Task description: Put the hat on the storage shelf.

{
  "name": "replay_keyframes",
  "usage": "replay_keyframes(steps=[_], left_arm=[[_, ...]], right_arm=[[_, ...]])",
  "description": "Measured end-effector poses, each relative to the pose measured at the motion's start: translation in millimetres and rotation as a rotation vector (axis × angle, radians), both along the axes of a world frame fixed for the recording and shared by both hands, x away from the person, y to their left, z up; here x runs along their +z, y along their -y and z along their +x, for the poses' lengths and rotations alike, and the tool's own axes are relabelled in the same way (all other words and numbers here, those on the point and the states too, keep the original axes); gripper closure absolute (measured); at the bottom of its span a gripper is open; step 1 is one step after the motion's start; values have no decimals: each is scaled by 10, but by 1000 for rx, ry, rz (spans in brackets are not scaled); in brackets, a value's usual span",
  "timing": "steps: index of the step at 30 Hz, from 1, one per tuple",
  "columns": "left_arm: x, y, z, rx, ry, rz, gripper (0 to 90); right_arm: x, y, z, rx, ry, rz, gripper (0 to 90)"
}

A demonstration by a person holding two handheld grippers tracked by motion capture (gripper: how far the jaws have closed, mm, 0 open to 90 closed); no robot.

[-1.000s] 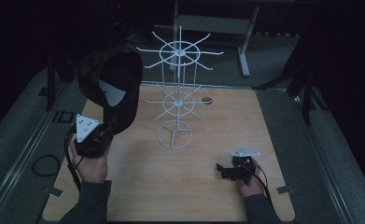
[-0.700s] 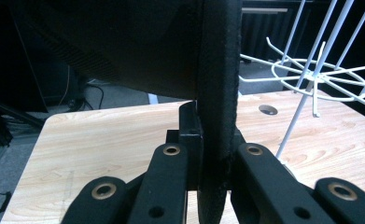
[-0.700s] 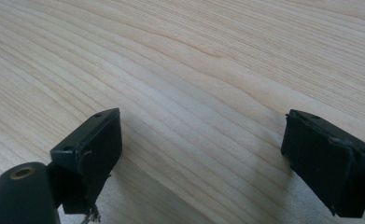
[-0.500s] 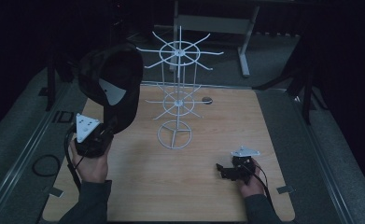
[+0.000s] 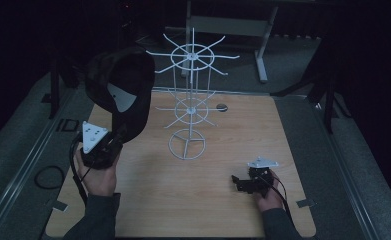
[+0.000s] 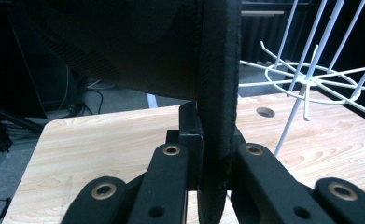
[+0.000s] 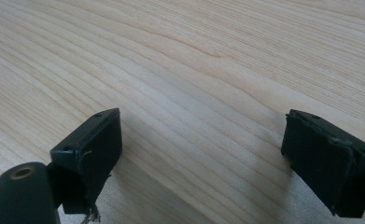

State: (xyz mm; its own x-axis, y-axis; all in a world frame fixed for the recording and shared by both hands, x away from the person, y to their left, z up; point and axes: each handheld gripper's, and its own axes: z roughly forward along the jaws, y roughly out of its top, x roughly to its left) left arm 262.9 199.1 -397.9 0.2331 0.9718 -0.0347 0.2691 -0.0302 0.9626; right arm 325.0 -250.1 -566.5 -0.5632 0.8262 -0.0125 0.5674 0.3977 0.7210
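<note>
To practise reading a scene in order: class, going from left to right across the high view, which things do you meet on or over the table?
Left gripper shut on the brim of a black cap → white wire rotating display stand → small dark round hole in the wooden tabletop → right gripper, jaws open, resting low on the table.

No readable text, label, brand, number or sign anywhere; the pale patch inside the black fabric cap (image 5: 124, 92) is too small and dim to read, if it carries print at all; the light wooden tabletop (image 5: 218, 190), the white wire display rack (image 5: 190, 107) and the grey three-cornered plates on the two grippers bear no markings that can be made out
</note>
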Motion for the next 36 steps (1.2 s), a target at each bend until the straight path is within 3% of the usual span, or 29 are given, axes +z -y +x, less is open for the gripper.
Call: replay_keyframes(steps=[36], left_arm=[[57, 103, -61, -32, 60, 41, 867]], right_arm=[[0, 0, 0, -1, 0, 0, 123]])
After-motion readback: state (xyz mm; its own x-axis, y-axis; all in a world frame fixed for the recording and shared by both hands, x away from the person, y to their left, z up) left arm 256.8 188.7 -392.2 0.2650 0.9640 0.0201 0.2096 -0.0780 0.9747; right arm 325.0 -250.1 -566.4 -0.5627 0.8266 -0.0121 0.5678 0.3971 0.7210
